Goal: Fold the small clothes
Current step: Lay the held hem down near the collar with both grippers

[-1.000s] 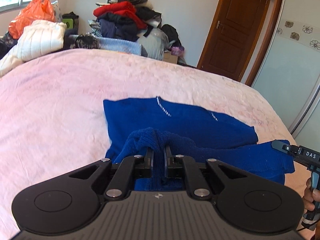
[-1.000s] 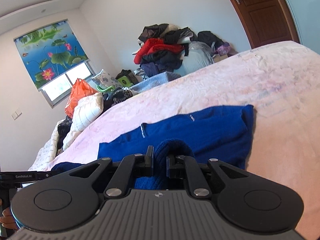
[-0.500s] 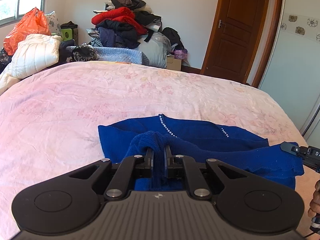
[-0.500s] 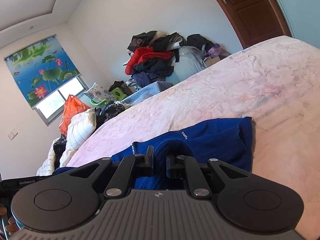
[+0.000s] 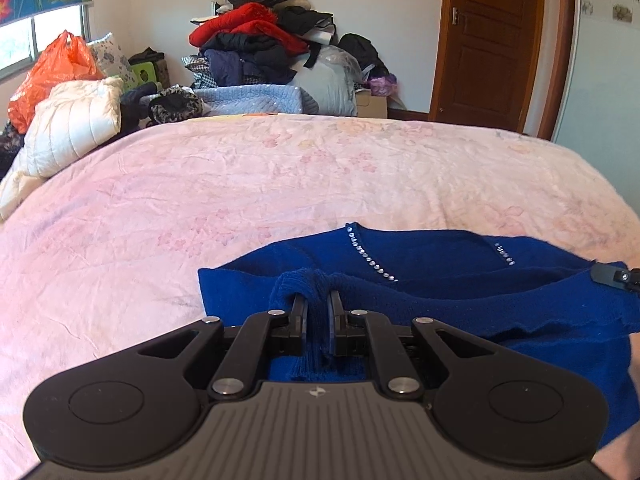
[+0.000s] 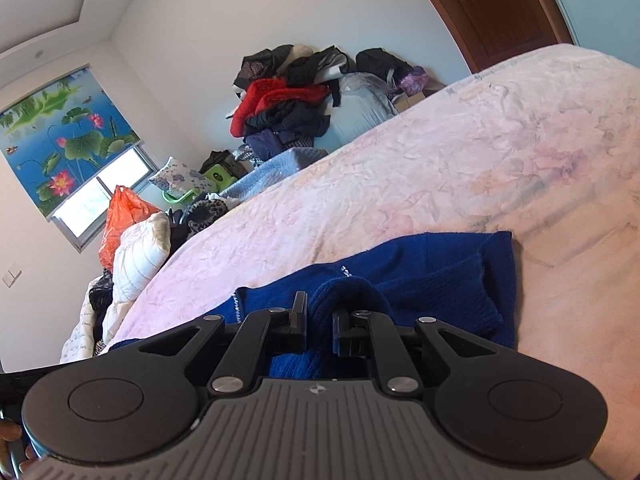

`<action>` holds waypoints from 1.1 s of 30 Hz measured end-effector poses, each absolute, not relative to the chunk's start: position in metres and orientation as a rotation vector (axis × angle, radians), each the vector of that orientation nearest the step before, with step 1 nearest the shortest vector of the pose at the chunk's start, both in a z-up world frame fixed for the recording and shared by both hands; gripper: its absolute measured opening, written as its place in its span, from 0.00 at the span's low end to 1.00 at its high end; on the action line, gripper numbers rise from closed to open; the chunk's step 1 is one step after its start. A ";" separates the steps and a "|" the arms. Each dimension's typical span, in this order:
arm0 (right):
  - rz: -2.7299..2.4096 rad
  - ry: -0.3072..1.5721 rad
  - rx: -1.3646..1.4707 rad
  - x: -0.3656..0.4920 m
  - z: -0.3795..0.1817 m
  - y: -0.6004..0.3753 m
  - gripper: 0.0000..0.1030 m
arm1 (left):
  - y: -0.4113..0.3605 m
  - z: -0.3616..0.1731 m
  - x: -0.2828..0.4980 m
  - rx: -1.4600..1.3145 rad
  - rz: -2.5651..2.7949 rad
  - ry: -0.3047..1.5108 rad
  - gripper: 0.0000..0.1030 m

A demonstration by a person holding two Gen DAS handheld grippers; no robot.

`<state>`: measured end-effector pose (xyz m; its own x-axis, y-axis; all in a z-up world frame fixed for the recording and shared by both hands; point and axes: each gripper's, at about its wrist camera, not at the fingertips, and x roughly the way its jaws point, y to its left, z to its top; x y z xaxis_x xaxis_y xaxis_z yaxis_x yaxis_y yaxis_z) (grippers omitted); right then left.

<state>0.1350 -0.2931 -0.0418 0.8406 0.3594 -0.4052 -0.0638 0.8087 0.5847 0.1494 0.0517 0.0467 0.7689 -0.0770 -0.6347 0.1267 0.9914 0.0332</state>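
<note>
Left wrist view: the blue sweater (image 5: 440, 280) on the pink bed (image 5: 200, 200) has been folded shorter than a second ago. A bunched hem is clenched by the left gripper (image 5: 317, 312), tilted downward.

Right wrist view: the right gripper (image 6: 319, 320) is rolled sideways, fingers (image 6: 299, 316) clamped on another fold; the pinch point is hidden by cloth.

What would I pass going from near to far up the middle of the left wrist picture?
Left hand-held gripper → blue sweater → pink bedspread → light blue quilt → clothes pile.
</note>
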 end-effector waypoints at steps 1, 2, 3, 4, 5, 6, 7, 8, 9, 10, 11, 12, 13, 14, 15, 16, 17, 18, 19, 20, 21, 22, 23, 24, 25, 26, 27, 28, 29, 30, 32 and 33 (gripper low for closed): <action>0.235 0.540 0.594 0.138 -0.045 -0.293 0.15 | 0.049 0.044 0.152 0.092 -0.103 0.683 0.09; 0.232 0.549 0.598 0.141 -0.049 -0.294 0.15 | 0.046 0.041 0.154 0.105 -0.099 0.684 0.09; 0.230 0.558 0.601 0.144 -0.052 -0.294 0.15 | 0.044 0.037 0.157 0.117 -0.094 0.685 0.09; 0.226 0.567 0.604 0.147 -0.056 -0.294 0.15 | 0.042 0.034 0.159 0.129 -0.089 0.687 0.09; 0.223 0.574 0.606 0.150 -0.060 -0.295 0.15 | 0.040 0.031 0.161 0.137 -0.084 0.690 0.09; 0.221 0.580 0.607 0.152 -0.062 -0.295 0.15 | 0.039 0.027 0.164 0.143 -0.080 0.694 0.09; 0.219 0.587 0.610 0.154 -0.065 -0.295 0.15 | 0.038 0.024 0.166 0.147 -0.077 0.700 0.09; 0.217 0.593 0.614 0.156 -0.068 -0.296 0.15 | 0.038 0.021 0.168 0.149 -0.074 0.706 0.09; 0.216 0.598 0.621 0.158 -0.070 -0.297 0.15 | 0.037 0.019 0.171 0.149 -0.071 0.711 0.09; 0.215 0.603 0.626 0.160 -0.072 -0.297 0.15 | 0.037 0.016 0.172 0.149 -0.069 0.716 0.09; 0.215 0.607 0.628 0.161 -0.074 -0.297 0.15 | 0.038 0.015 0.175 0.148 -0.067 0.719 0.09; 0.214 0.610 0.626 0.163 -0.075 -0.297 0.15 | 0.038 0.013 0.176 0.148 -0.065 0.722 0.09; 0.215 0.612 0.624 0.164 -0.076 -0.297 0.15 | 0.038 0.012 0.177 0.149 -0.064 0.724 0.09; 0.215 0.614 0.622 0.165 -0.077 -0.297 0.15 | 0.038 0.011 0.178 0.151 -0.064 0.725 0.09; 0.217 0.614 0.621 0.166 -0.077 -0.297 0.15 | 0.037 0.011 0.179 0.152 -0.064 0.725 0.09; 0.218 0.613 0.621 0.166 -0.077 -0.297 0.15 | 0.037 0.011 0.179 0.151 -0.064 0.726 0.09; 0.222 0.612 0.622 0.166 -0.077 -0.298 0.15 | 0.038 0.011 0.179 0.150 -0.065 0.728 0.09; 0.224 0.610 0.621 0.166 -0.076 -0.298 0.15 | 0.039 0.012 0.179 0.144 -0.066 0.730 0.09; 0.227 0.605 0.621 0.166 -0.074 -0.299 0.15 | 0.040 0.014 0.179 0.135 -0.068 0.729 0.09; 0.232 0.598 0.621 0.165 -0.072 -0.299 0.15 | 0.041 0.016 0.180 0.124 -0.070 0.726 0.09; 0.237 0.587 0.623 0.164 -0.069 -0.300 0.15 | 0.042 0.019 0.182 0.116 -0.070 0.721 0.09; 0.238 0.578 0.624 0.165 -0.066 -0.301 0.15 | 0.042 0.021 0.185 0.112 -0.068 0.717 0.09; 0.241 0.572 0.624 0.167 -0.063 -0.302 0.15 | 0.042 0.022 0.188 0.111 -0.064 0.715 0.09; 0.242 0.570 0.621 0.169 -0.061 -0.302 0.15 | 0.041 0.022 0.193 0.112 -0.056 0.715 0.09; 0.238 0.571 0.617 0.173 -0.060 -0.302 0.15 | 0.040 0.021 0.197 0.116 -0.052 0.718 0.09; 0.233 0.575 0.610 0.176 -0.060 -0.300 0.15 | 0.038 0.019 0.202 0.120 -0.048 0.720 0.09; 0.230 0.582 0.604 0.179 -0.062 -0.299 0.15 | 0.037 0.017 0.207 0.121 -0.039 0.720 0.09; 0.225 0.591 0.601 0.183 -0.064 -0.299 0.15 | 0.035 0.014 0.211 0.125 -0.033 0.724 0.09; 0.219 0.601 0.605 0.187 -0.067 -0.299 0.15 | 0.034 0.012 0.215 0.128 -0.027 0.728 0.09; 0.217 0.614 0.617 0.190 -0.069 -0.300 0.15 | 0.034 0.011 0.219 0.130 -0.024 0.732 0.09; 0.227 0.637 0.647 0.195 -0.073 -0.302 0.18 | 0.033 0.012 0.224 0.130 -0.018 0.729 0.09; 0.226 0.646 0.661 0.196 -0.075 -0.303 0.20 | 0.033 0.013 0.226 0.128 -0.020 0.725 0.09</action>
